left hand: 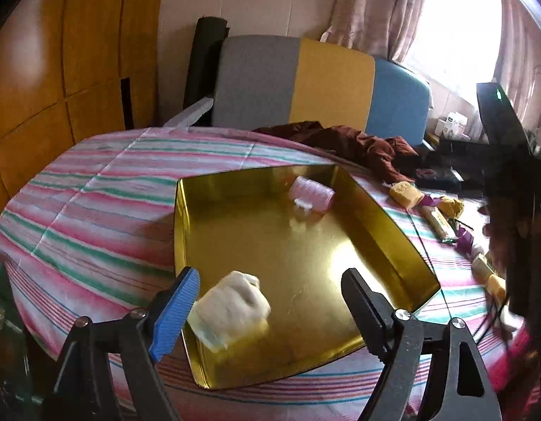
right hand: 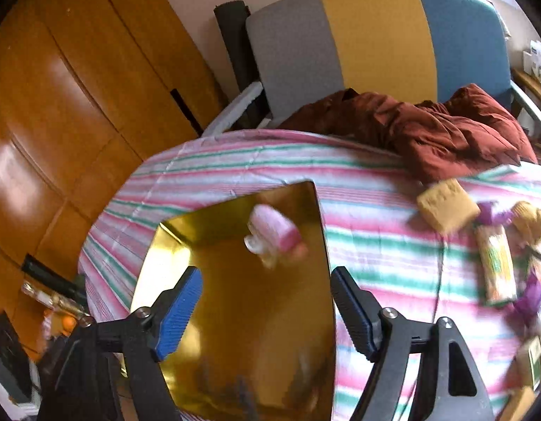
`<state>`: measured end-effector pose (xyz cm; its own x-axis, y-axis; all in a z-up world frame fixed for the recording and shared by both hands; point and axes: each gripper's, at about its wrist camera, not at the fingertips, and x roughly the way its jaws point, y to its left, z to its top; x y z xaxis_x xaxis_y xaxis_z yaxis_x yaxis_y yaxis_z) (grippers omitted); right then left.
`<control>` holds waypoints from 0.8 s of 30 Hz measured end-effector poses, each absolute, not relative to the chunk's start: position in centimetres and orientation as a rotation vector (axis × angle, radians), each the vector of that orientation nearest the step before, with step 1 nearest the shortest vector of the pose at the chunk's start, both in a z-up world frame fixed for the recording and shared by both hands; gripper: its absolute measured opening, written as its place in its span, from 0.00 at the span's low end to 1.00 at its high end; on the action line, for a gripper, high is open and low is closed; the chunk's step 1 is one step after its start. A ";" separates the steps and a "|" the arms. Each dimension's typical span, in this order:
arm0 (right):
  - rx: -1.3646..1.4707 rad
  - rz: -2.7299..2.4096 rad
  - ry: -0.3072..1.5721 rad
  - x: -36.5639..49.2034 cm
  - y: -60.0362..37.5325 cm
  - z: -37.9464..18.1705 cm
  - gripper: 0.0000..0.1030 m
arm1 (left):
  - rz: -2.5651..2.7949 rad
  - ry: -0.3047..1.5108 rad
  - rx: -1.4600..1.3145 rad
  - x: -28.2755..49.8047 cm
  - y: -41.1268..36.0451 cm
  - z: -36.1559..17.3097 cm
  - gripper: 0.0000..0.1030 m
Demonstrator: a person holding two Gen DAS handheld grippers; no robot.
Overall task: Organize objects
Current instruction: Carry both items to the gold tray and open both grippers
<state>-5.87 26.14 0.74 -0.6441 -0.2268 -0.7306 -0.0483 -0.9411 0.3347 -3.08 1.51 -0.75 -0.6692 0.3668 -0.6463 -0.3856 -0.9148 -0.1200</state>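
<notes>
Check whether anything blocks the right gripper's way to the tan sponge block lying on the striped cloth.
Nothing visible does. The open right gripper hovers over the gold metal tray; the tan sponge block lies outside it to the right, with only bare striped cloth between.

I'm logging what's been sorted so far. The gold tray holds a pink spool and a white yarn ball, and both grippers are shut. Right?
Not quite: both grippers are open, left gripper and right gripper, as each wrist view shows. The gold tray does hold the pink spool and white yarn ball.
</notes>
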 end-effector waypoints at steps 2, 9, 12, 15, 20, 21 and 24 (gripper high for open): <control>1.287 -2.739 -0.455 -4.8 25.7 0.4 0.75 | 2.568 0.050 -0.947 -2.8 1.7 -0.1 0.90; 1.316 -2.797 -0.283 -2.5 23.3 -0.8 0.80 | 2.635 0.070 -0.943 -2.3 2.2 0.8 0.95; 1.319 -2.818 -0.232 -1.5 22.5 -1.3 0.80 | 2.650 0.074 -0.947 -1.9 2.2 0.8 0.96; 1.321 -2.841 -0.183 -0.7 21.8 -1.5 0.80 | 2.662 0.078 -0.946 -1.6 2.4 0.7 0.96; 1.310 -2.895 -0.129 0.2 21.1 -1.5 0.80 | 2.681 0.047 -0.958 -1.3 2.3 0.7 0.98; 1.307 -2.903 -0.130 0.4 21.1 -1.5 0.81 | 2.683 0.036 -0.964 -1.3 2.2 0.6 0.99; 1.296 -2.929 -0.142 0.7 21.0 -1.3 0.81 | 2.684 -0.003 -0.983 -1.1 2.1 0.5 0.99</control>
<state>0.71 20.98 -1.35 -0.6712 0.0231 -0.7409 -0.0945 -0.9940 0.0546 -1.14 2.06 0.54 -0.7282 0.2630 -0.6329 -0.2618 -0.9602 -0.0979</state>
